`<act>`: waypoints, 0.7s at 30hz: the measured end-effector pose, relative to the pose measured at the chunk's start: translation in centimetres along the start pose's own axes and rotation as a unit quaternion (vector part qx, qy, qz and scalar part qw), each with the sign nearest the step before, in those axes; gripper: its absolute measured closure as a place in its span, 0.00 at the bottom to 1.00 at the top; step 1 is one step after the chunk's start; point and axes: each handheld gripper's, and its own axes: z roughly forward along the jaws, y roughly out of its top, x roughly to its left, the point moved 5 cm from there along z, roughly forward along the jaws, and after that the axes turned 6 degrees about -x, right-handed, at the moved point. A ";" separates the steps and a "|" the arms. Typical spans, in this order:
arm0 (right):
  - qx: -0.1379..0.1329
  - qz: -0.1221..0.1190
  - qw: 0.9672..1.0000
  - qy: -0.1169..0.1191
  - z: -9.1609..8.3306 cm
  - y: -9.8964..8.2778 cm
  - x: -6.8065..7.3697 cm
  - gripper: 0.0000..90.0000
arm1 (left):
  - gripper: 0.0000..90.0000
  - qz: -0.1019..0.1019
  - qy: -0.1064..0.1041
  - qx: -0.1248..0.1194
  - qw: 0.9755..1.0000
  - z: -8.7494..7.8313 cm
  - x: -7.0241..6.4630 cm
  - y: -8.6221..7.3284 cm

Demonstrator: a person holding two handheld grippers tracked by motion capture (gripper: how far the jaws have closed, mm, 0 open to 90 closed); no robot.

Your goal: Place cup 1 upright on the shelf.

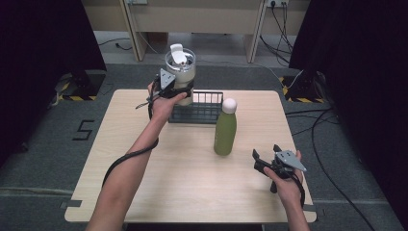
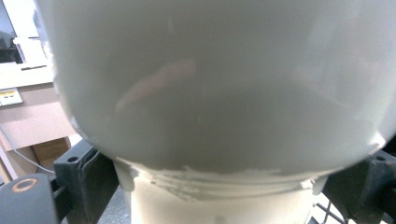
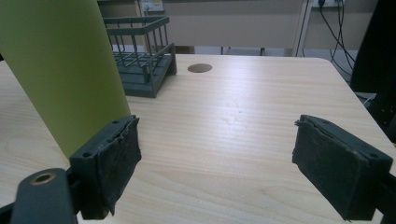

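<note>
We see a rectangular table (image 1: 192, 187) of pale wood-grain laminate with rounded corners, matte and smooth; a small round brown disc (image 3: 200, 68) sits flush in its surface toward the far side. Its near half lies bare, and so does the strip along its left edge.

At the far edge, just left of centre, stands a dark grey wire rack (image 1: 204, 108), a low box of thin straight bars with an open top. In the right gripper view its bars read as upright rods on a solid base (image 3: 140, 51).

Near the table's centre stands 1 tall green bottle (image 1: 225, 132), a smooth matte cylinder that narrows to a rounded white cap. It stands upright, just in front of the rack's right end and clear of it. Bare wood separates it from the right edge.

The white tumbler (image 1: 181, 72) is held up in the air over the rack's left end, at the table's far edge. It is a wide, glossy, pale vessel with a clear lid and a raised white flap on top. In the left gripper view its body (image 2: 215, 93) swells above a narrower base with a ridged band.

The left gripper (image 1: 169, 89) clamps that tumbler low on its body, 1 black jaw at each side.

The right gripper (image 1: 266, 156) hovers low near the right front corner, right of the bottle; its 2 worn, rough-padded jaws stand wide apart with nothing between them.
</note>
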 end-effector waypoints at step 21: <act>0.004 -0.001 1.000 0.002 0.1 -0.2 0.1 0.16 | 0.11 -0.008 0.006 0.034 0.999 0.7 0.0 -3.1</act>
